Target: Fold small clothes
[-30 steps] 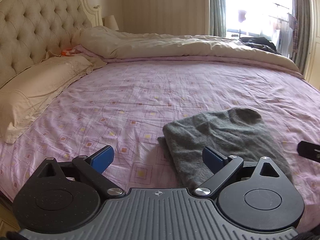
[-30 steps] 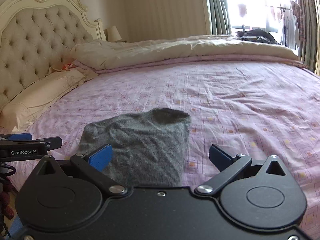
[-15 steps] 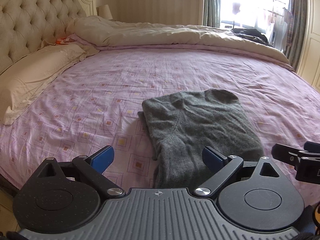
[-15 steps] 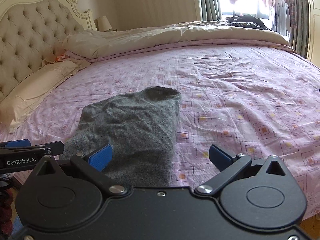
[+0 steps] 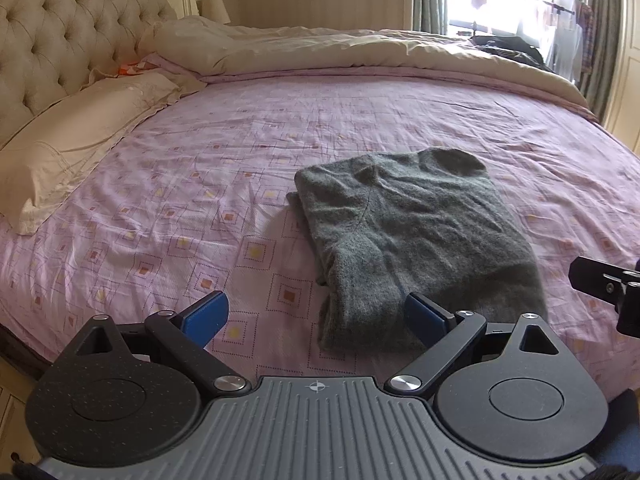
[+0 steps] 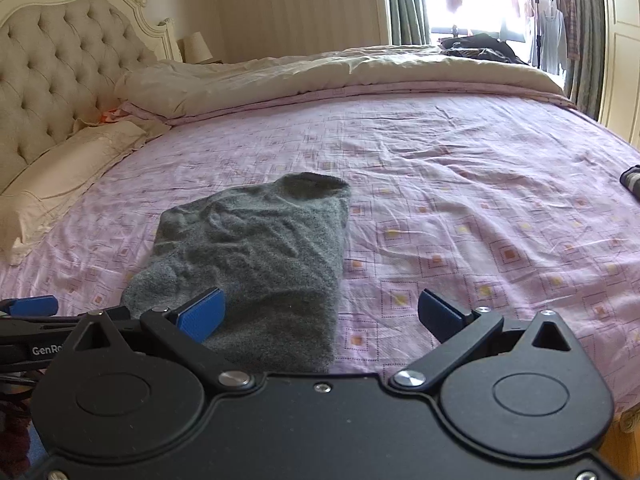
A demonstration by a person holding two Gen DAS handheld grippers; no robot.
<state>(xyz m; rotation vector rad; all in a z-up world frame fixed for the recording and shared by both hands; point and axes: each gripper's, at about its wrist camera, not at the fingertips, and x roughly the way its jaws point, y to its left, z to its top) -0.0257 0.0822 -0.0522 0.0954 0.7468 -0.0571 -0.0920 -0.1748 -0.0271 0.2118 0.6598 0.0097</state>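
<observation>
Grey sweater (image 5: pixel 416 232) before spread left claw (image 5: pixel 316 316)

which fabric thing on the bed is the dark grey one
The folded grey sweater lying nearest both open grippers; the pillow and duvet farther off are cream.

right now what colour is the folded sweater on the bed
Dark grey knit sweater, clearest in the left wrist view.
</observation>
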